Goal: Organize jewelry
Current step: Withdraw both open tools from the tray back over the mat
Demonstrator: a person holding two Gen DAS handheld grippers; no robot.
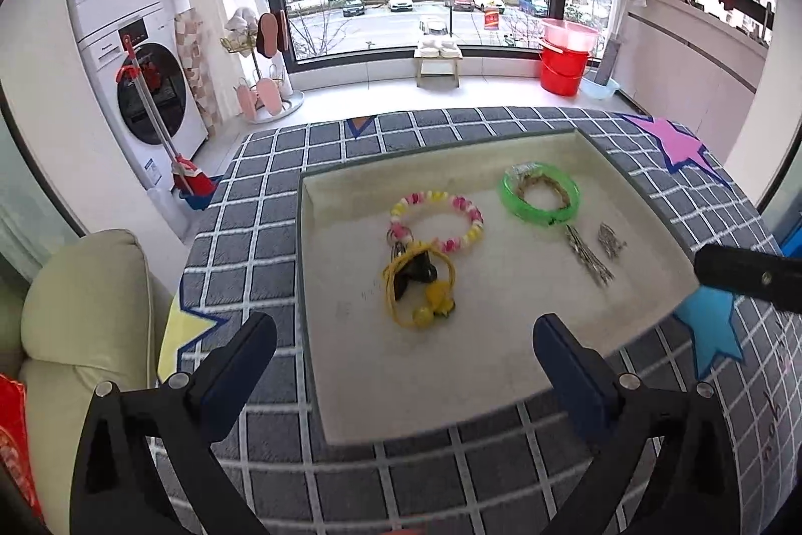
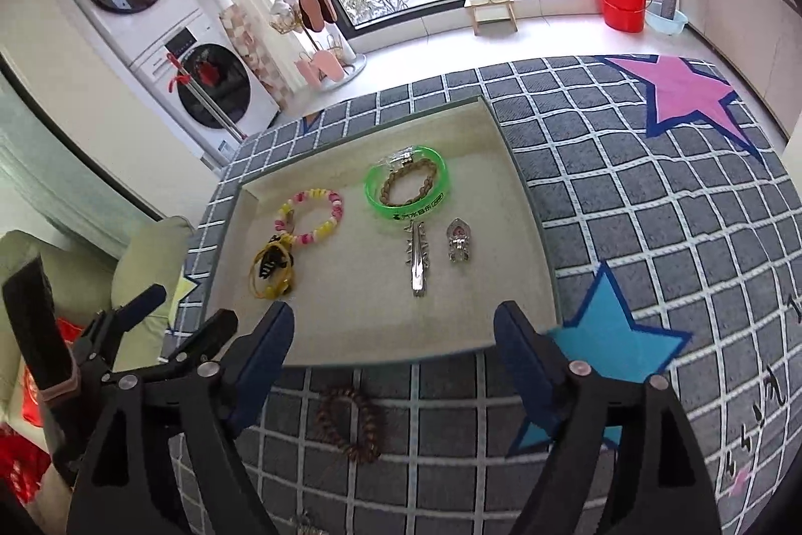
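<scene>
A cream-lined tray (image 1: 451,364) lies on the checked cloth. Inside it are a pink-and-yellow bead bracelet (image 1: 473,229), a green bangle (image 1: 511,194) with a woven brown bracelet inside it, a yellow hair tie with a black clip (image 1: 418,284), a long silver hair clip (image 1: 589,256) and a small silver brooch (image 1: 611,241). My left gripper (image 1: 405,327) hangs open over the tray's near half, holding nothing. My right gripper (image 2: 395,312) is open over the tray's near rim (image 2: 381,354), also holding nothing. A brown bead bracelet (image 2: 371,434) lies on the cloth just under it, outside the tray.
The grey checked cloth (image 2: 626,194) carries a pink star (image 2: 686,94) and a blue star (image 2: 606,344). A pale sofa cushion (image 1: 85,309) sits to the left. Stacked washing machines (image 1: 140,83), a stool (image 1: 438,66) and a red bucket (image 1: 564,68) stand beyond by the window.
</scene>
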